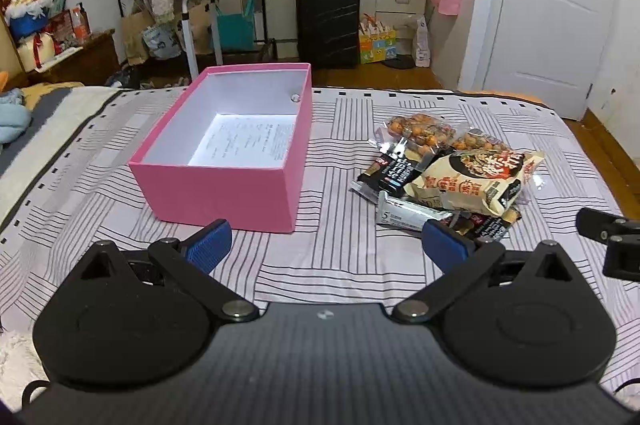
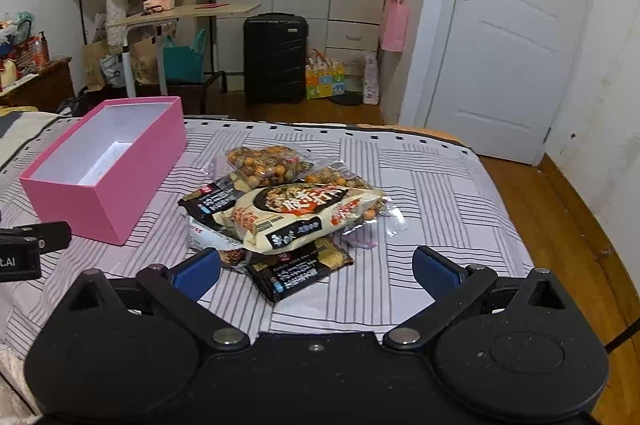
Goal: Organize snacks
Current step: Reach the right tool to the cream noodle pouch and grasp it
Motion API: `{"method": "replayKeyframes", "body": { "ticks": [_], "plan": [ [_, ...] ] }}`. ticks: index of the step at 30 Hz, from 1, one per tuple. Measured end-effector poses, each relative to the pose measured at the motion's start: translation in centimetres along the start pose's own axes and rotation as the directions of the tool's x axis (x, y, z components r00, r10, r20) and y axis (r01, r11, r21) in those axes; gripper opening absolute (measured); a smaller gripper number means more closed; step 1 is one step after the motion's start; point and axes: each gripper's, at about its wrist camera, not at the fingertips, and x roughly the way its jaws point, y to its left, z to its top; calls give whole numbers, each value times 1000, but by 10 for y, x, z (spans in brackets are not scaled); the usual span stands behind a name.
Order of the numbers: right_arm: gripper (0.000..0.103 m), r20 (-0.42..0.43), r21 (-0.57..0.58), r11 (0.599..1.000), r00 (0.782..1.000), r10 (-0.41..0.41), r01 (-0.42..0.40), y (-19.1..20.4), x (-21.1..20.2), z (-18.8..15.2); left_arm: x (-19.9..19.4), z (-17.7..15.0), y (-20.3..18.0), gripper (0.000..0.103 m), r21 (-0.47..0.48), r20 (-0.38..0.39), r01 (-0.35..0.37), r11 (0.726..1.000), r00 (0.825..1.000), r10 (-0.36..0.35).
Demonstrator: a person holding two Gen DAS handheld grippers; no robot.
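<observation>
Left gripper (image 1: 326,245) and right gripper (image 2: 316,271), both spread wide and holding nothing, above a bed (image 1: 340,265) with a striped cover. Pink box (image 1: 224,153), lidless, ahead and slightly left of the left gripper. Snack pile (image 2: 288,209) just ahead of the right gripper, topped by a cream packet (image 2: 304,215); black packet (image 2: 298,271) nearest, between its fingers

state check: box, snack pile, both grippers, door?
pink box: lidless, upright, only a printed sheet inside.
snack pile: heaped on the bed beside the box, none boxed.
cream bag: sealed, top of pile.
left gripper: open, holding nothing.
right gripper: open, holding nothing.
door: closed.
</observation>
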Motion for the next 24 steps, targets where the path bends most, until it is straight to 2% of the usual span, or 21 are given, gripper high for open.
{"method": "replayKeyframes", "body": {
  "ticks": [3,6,8,12,15,17,19,20,22,24],
  "plan": [
    [103,18,-1,999,998,54,-54,-4,-2,6,-1,7,2,103,-21,-10,3,1000,1000,-3],
    [103,42,-39,994,994,105,-104,-9,-2,17,2,21,3,103,-57,-36,74,996,996,-76],
    [103,65,-62,992,991,116,-112,-14,-1,27,6,33,-1,103,-57,-56,102,993,993,-106],
    [103,104,-73,989,985,137,-130,-29,9,49,27,58,-15,101,-39,-85,107,993,990,-110],
    [103,116,-91,990,987,116,-106,-41,34,66,53,73,-26,100,-65,-120,133,989,983,-140],
    [102,82,-99,988,988,128,-120,-50,59,75,76,79,-33,97,-104,-163,145,984,973,-161],
    [93,7,-93,978,982,189,-188,-60,94,84,96,82,-42,96,-139,-181,154,978,967,-178],
    [85,-35,-89,970,974,226,-228,-65,110,87,105,82,-46,96,-160,-190,144,977,966,-174],
    [84,-113,-37,948,944,309,-315,-74,144,90,126,83,-54,95,-198,-206,140,970,962,-181],
    [83,-162,19,939,926,342,-344,-83,177,92,146,82,-63,90,-223,-222,132,966,958,-183]
  ]
}}
